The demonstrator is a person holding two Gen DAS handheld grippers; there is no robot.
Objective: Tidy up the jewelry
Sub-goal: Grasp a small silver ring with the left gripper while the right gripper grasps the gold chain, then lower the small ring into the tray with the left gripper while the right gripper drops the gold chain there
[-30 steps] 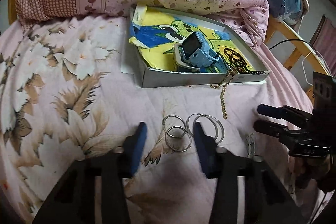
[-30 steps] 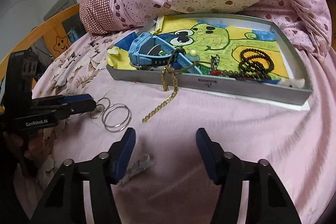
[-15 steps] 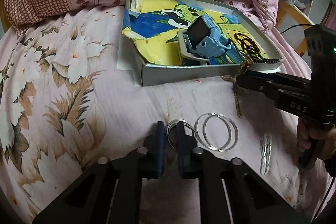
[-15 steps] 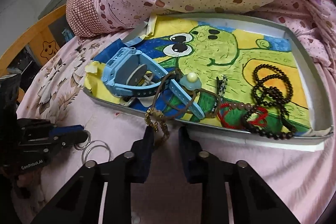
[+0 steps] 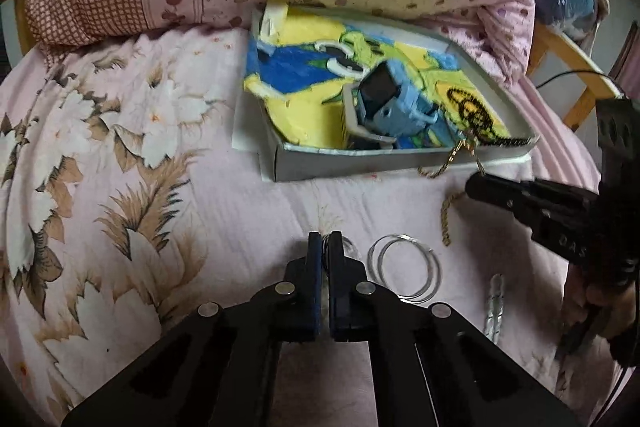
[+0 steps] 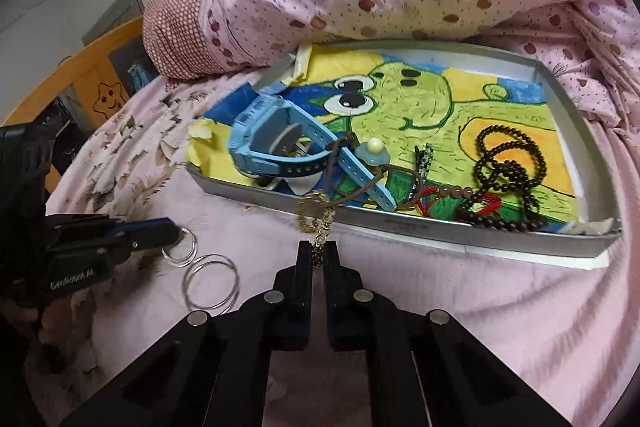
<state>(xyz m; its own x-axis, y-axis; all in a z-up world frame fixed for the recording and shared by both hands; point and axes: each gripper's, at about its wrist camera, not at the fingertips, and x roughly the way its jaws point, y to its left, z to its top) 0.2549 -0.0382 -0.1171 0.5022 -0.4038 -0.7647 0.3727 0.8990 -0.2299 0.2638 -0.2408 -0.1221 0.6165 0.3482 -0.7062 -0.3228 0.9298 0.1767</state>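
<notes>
Two grips made, neither piece trayed: left gripper (image 5: 325,247) pinches small rings (image 6: 182,247), right gripper (image 6: 318,255) pinches chain (image 6: 316,217) at tray's (image 6: 440,231) 6 o'clock wall; big rings (image 5: 404,273) left.

Left tongs (image 5: 325,241) pinched nearly together, low over the bed; right tongs (image 6: 319,251) likewise pinched, a hand (image 5: 600,297) gripping their handle.

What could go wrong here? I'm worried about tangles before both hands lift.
The gold chain in the right tongs hangs over the tray edge beside a brown cord, so lifting may snag it. The left tongs pinch the small rings; one could slip free.
</notes>
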